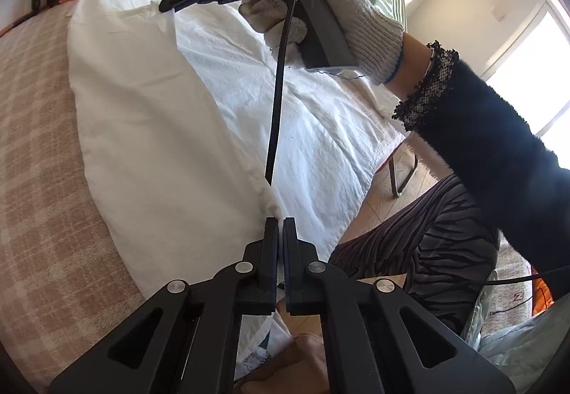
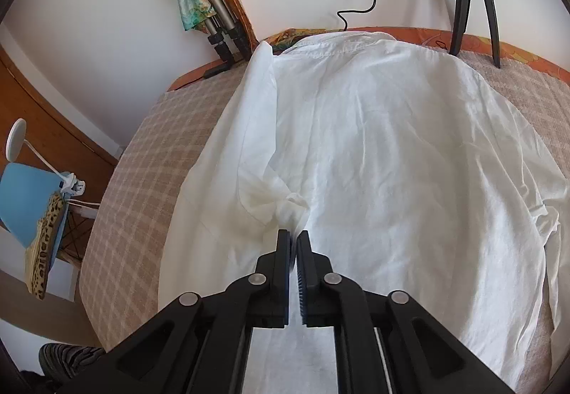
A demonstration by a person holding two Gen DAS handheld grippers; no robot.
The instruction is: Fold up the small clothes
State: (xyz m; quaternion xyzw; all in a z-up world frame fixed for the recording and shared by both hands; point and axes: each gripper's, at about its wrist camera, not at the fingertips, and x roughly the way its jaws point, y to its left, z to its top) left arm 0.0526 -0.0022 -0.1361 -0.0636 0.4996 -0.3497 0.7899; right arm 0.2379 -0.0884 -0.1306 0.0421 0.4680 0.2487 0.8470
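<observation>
In the left wrist view, a checked beige bedcover (image 1: 39,151) fills the left side of the frame. On it, through the centre, lies a white shirt (image 1: 153,130), one layer folded over along a ridge that runs from the upper left down to the bottom centre. The left gripper (image 1: 280,226) sits at the bottom centre, clenched on the fold's lower end, white cloth bunched at its tips. At the top centre the right gripper (image 1: 171,1), held in a gloved hand (image 1: 320,12), pinches the fold's upper end; a black cable (image 1: 278,108) hangs from it.

In the right wrist view, a blue chair (image 2: 25,201) stands at the left edge. The shirt (image 2: 392,162) spreads across the centre and right, and the right gripper (image 2: 294,240), at the bottom centre, is closed on a gathered wad of it.
</observation>
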